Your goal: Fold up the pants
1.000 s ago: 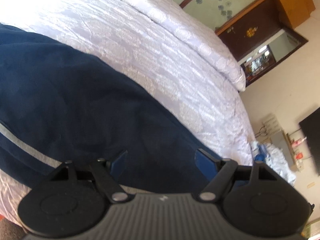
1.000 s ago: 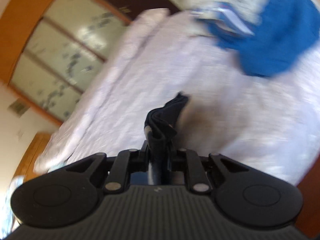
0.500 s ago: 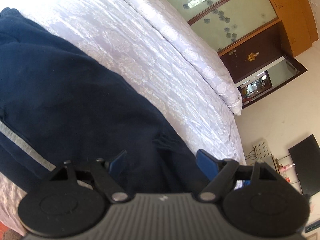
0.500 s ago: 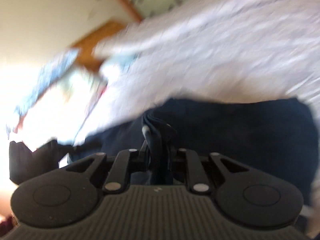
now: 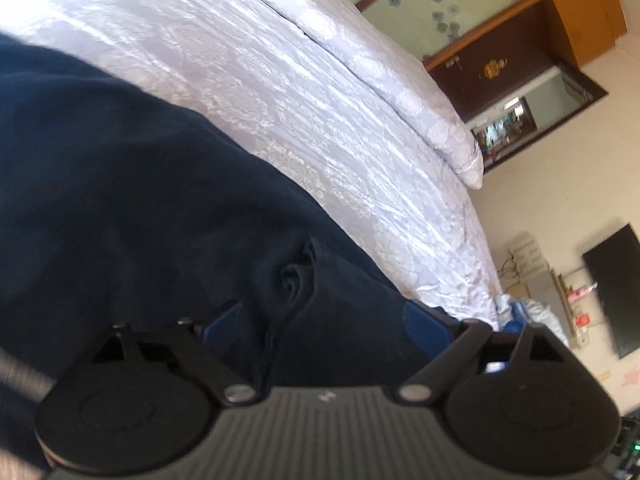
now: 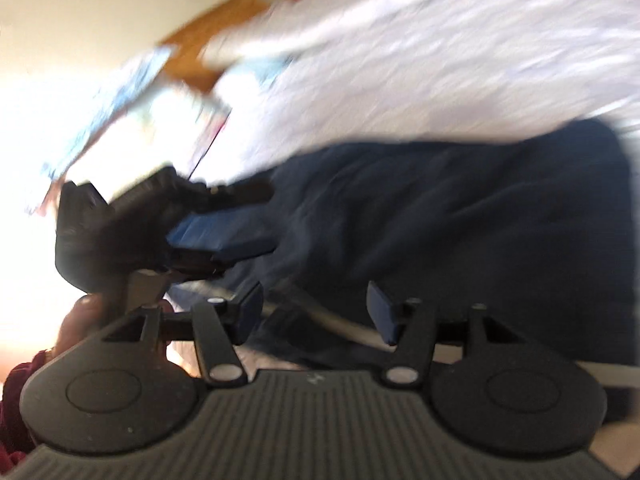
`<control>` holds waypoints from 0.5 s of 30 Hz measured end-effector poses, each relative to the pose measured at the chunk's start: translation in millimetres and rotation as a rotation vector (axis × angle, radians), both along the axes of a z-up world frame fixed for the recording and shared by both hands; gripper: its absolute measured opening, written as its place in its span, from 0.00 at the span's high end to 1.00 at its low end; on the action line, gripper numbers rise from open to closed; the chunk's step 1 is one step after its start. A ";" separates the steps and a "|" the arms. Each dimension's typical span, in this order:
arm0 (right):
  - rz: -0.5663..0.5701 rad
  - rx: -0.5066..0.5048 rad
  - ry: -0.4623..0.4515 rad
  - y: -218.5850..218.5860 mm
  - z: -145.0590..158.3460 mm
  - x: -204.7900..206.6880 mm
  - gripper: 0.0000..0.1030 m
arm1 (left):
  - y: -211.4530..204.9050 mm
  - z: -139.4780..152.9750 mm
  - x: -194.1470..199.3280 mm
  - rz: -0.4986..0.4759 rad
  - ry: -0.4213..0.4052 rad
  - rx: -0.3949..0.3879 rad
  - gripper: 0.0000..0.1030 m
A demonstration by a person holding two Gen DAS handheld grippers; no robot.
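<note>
Dark navy pants (image 5: 120,200) with a grey side stripe lie spread on the white bed (image 5: 304,92). My left gripper (image 5: 324,320) is open, its blue pads apart just above the cloth, with a small rumpled fold (image 5: 296,280) between them. In the blurred right wrist view the pants (image 6: 460,216) lie across the bed. My right gripper (image 6: 316,312) is open and empty over the pants' grey stripe (image 6: 340,324). The left gripper (image 6: 216,236) shows at the left of that view, low over the cloth.
A rolled white quilt (image 5: 400,80) lies along the far side of the bed. Beyond stand a wooden wardrobe with glass panels (image 5: 460,4), a dark door (image 5: 492,68) and a wall television (image 5: 616,292). A bright window (image 6: 60,120) glares in the right wrist view.
My right gripper has opened and let go of the pant cloth it held shut. The cloth now lies on the pants as a fold. The left gripper stayed open and shifted slightly.
</note>
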State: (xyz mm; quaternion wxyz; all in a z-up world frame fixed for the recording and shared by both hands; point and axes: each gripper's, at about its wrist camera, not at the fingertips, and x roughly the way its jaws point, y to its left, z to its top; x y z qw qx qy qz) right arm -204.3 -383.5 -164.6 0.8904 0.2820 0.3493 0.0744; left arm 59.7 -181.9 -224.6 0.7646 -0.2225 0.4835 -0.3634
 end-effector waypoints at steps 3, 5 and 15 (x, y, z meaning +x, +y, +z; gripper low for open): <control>-0.172 -0.054 -0.047 -41.4 12.5 -39.4 0.41 | -18.7 -9.1 16.2 -0.053 0.025 0.036 0.11; -0.282 -0.077 -0.038 -72.2 12.7 -54.7 0.39 | -25.1 -16.9 24.7 -0.079 0.062 -0.014 0.21; -0.448 0.240 0.086 -161.8 -51.4 -15.1 0.35 | -42.4 -7.9 5.8 -0.109 -0.147 -0.091 0.86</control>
